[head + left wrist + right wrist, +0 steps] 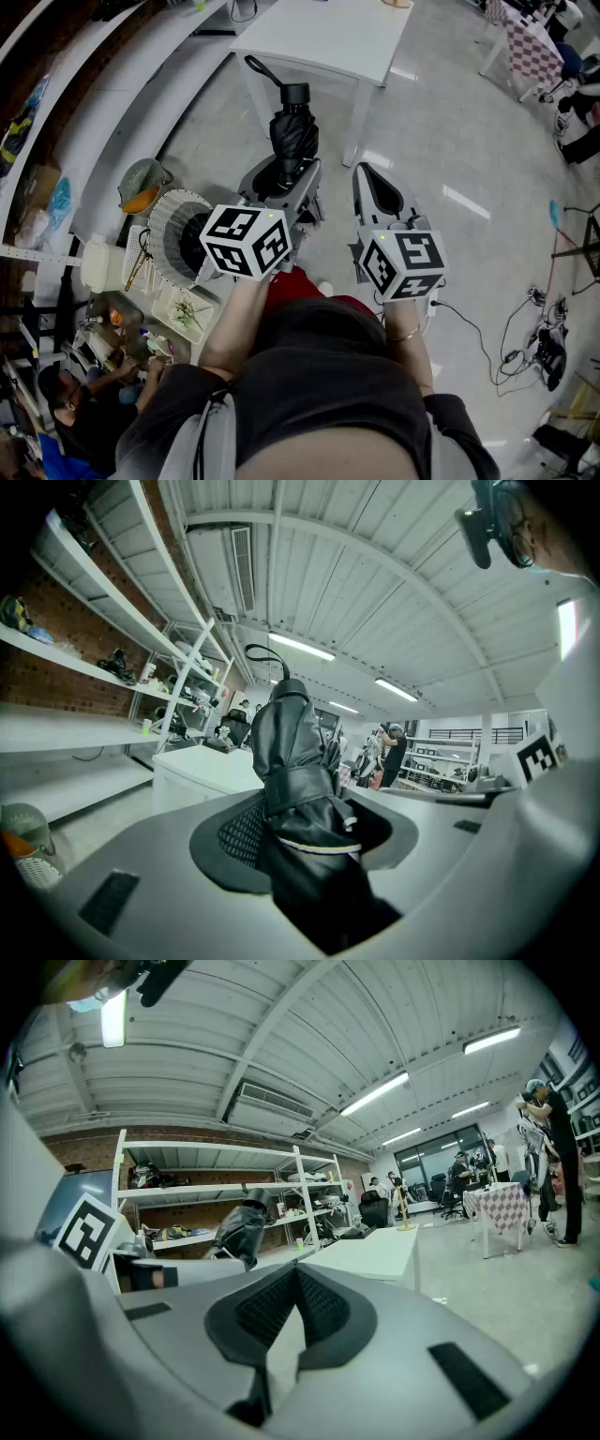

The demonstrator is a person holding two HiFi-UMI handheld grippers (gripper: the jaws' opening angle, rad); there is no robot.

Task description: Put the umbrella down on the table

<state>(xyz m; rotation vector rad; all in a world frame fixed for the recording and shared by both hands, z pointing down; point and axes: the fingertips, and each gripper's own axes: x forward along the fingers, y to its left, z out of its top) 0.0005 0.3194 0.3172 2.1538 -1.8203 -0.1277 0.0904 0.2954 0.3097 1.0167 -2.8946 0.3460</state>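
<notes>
While the left tongs [282, 180] pinch the umbrella [293, 136] by soft, probably slippery cloth, its stiff handle [295, 95] beyond them seems a surer hold; the right tongs [369, 176] are pressed together, empty.

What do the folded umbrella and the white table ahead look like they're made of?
Folded umbrella: black woven fabric, likely nylon or polyester, going by the soft sheen on its creases. White table: smooth flat top with an even white finish, probably painted or laminated board; the look leaves that open.
</notes>
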